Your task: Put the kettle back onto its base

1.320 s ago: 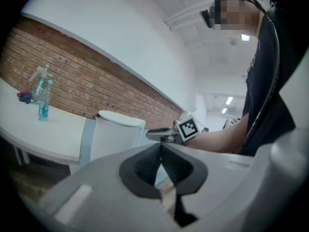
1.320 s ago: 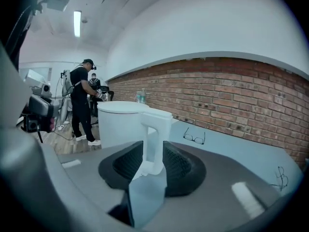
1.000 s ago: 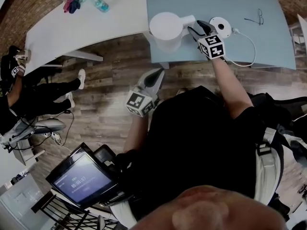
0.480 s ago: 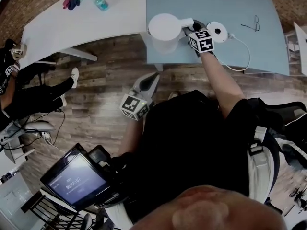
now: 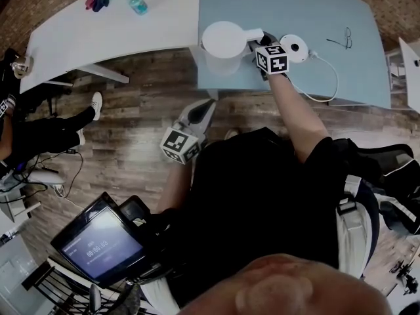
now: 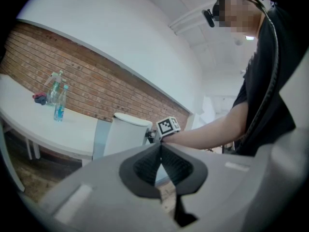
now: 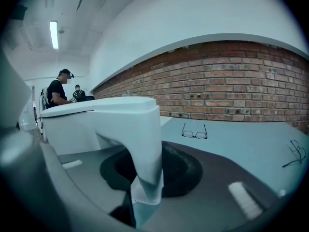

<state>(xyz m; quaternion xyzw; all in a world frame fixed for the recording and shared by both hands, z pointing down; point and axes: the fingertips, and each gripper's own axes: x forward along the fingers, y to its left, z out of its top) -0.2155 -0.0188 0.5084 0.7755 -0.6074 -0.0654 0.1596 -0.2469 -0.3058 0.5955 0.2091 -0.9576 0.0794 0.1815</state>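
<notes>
My right gripper (image 5: 260,41) has just been closing, and its pads now clamp the white handle (image 7: 140,139) of the electric kettle (image 5: 222,43). The kettle stands by the near left corner of the light-blue table (image 5: 367,77), off its round white base (image 5: 293,47), which lies just to the right of the handle. The base's cord (image 5: 331,77) loops away to the right. My left gripper (image 5: 209,105) hangs over the wooden floor (image 5: 138,110), nearer to me, jaws pressed together on nothing.

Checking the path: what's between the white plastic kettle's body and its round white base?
Head view: the white kettle's handle and the right gripper, whose fingers have just been closing around that handle.
</notes>
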